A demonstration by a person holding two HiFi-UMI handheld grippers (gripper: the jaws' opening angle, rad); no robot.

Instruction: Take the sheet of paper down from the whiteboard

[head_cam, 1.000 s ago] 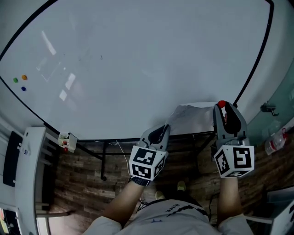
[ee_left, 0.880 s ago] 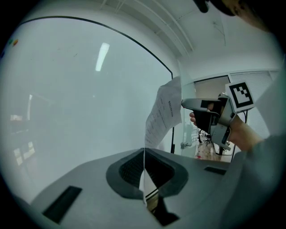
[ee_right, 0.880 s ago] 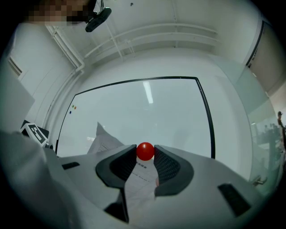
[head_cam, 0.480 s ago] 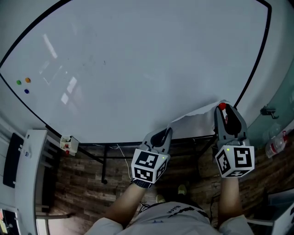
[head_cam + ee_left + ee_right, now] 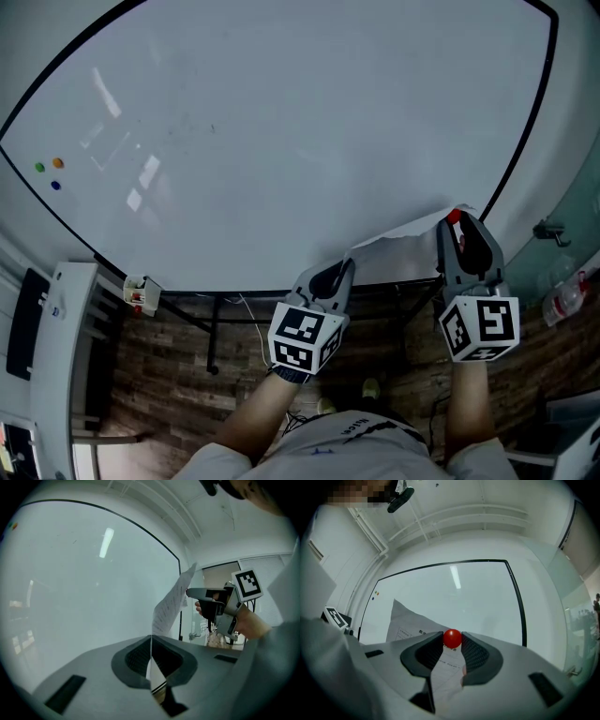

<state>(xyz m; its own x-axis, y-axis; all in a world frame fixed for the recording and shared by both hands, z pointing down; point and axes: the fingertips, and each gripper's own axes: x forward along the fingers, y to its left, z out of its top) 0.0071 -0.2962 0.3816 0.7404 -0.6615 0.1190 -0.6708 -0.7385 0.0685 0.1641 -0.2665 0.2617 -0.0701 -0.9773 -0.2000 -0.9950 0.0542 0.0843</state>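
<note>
The large whiteboard (image 5: 281,122) fills the head view. A printed sheet of paper (image 5: 403,251) hangs between my two grippers by the board's lower right corner, its top edge slanting down to the left. My left gripper (image 5: 345,267) is shut on the sheet's left edge. In the left gripper view the paper (image 5: 171,604) rises edge-on from the left gripper (image 5: 151,641). My right gripper (image 5: 457,223) is shut on a round red magnet (image 5: 453,216) at the sheet's upper right corner. In the right gripper view the magnet (image 5: 452,638) sits between the jaw tips, above the paper (image 5: 410,625).
Three small coloured magnets (image 5: 49,172) sit at the board's left side. A small holder (image 5: 138,292) hangs under the lower frame, above a white cabinet (image 5: 56,356). Stand legs (image 5: 211,328) rise from a wooden floor. A plastic bottle (image 5: 567,300) lies at far right.
The sheet's upper left part has dropped, so its top edge now slants down toward the left gripper. Both grippers have stayed nearly still, with the same holds.
</note>
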